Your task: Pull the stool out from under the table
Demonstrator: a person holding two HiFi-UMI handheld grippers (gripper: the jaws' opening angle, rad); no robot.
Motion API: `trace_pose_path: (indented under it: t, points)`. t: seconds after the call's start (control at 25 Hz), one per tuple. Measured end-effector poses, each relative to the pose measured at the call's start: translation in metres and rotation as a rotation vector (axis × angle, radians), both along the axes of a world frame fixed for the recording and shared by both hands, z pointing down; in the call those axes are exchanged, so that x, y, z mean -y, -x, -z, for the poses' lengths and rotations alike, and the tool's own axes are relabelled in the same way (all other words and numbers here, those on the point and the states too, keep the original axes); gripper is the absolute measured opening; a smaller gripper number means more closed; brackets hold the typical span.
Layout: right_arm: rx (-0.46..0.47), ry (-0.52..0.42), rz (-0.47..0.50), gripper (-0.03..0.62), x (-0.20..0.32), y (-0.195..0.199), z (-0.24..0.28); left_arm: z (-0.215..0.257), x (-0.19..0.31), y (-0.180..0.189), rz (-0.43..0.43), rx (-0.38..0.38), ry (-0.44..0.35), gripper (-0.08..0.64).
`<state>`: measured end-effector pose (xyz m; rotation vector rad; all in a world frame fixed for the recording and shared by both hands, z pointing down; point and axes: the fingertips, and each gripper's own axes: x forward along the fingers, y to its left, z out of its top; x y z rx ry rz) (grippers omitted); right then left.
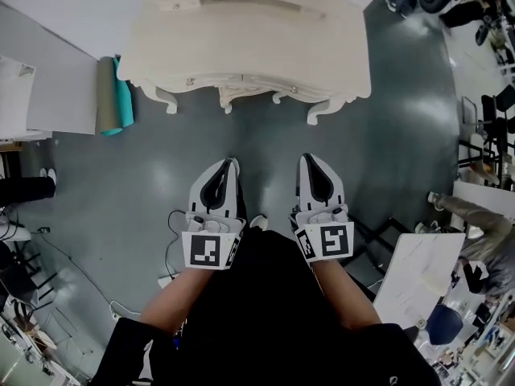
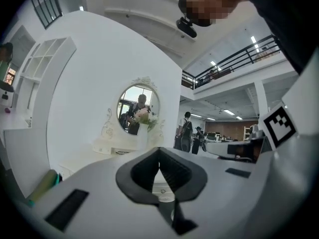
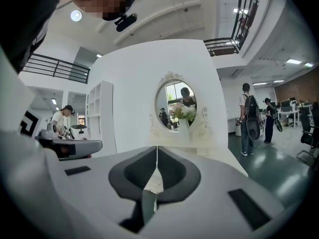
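Stool (image 1: pixel 249 95) location: a scalloped cream piece with short curved feet shows under the middle of the front edge of the cream bench (image 1: pixel 249 43), between the bench's own curved front legs. It appears to be the stool, tucked underneath, though the head view does not separate it cleanly from the bench's apron. Left tool (image 1: pixel 231 162) and right tool (image 1: pixel 309 158) are held side by side over the grey floor (image 1: pixel 161 183), both pointing toward the bench and well apart from it, touching nothing. In the left gripper view, the left tool (image 2: pixel 159 154) is clenched, its dark pads meeting along a thin line with nothing between them. The right gripper view shows the right tool (image 3: pixel 157 156) likewise clenched and empty. Both gripper views look past the jaws at the bench's oval mirror (image 3: pixel 174 103), with a vase of flowers (image 3: pixel 183 114) standing in front of it. A rolled mat (image 1: pixel 113 96), teal and khaki, stands just beside the bench's left end against the white wall. Several people stand in the background to the right in both gripper views.
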<state>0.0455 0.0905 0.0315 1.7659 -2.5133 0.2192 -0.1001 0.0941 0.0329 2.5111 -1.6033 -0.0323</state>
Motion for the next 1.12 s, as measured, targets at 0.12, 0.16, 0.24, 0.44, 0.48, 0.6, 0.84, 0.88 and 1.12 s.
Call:
trace_pose_path:
  t: [0.12, 0.16, 0.24, 0.44, 0.48, 0.6, 0.84, 0.88, 1.12]
  points:
    - [-0.006, -0.005, -0.027, 0.018, 0.045, -0.003, -0.011, -0.016, 0.04, 0.006, -0.003, 0.009, 0.023, 0.014]
    - [-0.004, -0.011, -0.04, 0.018, 0.061, -0.006, -0.015, -0.023, 0.054, 0.007, -0.003, 0.015, 0.028, 0.014]
    - [0.004, -0.023, -0.07, 0.018, 0.088, -0.013, -0.024, -0.039, 0.078, 0.009, -0.004, 0.038, 0.038, 0.014]
    - [0.021, -0.038, -0.077, 0.018, 0.136, -0.034, -0.041, -0.063, 0.124, 0.003, 0.059, 0.083, 0.044, 0.014]
    - [0.02, -0.041, -0.065, 0.018, 0.142, -0.037, -0.043, -0.065, 0.13, 0.0, 0.075, 0.091, 0.038, 0.014]
    - [-0.002, -0.05, -0.023, 0.018, 0.151, -0.048, -0.05, -0.071, 0.14, -0.01, 0.12, 0.1, 0.029, 0.014]
    - [-0.021, -0.017, 0.021, 0.018, 0.149, -0.068, -0.087, -0.111, 0.138, -0.029, 0.156, 0.123, 0.056, 0.014]
    - [-0.02, -0.001, 0.021, 0.018, 0.149, -0.071, -0.098, -0.119, 0.138, -0.031, 0.158, 0.122, 0.062, 0.014]
    - [-0.04, 0.051, 0.044, 0.02, 0.156, -0.056, -0.175, -0.189, 0.154, -0.021, 0.142, 0.099, 0.112, 0.014]
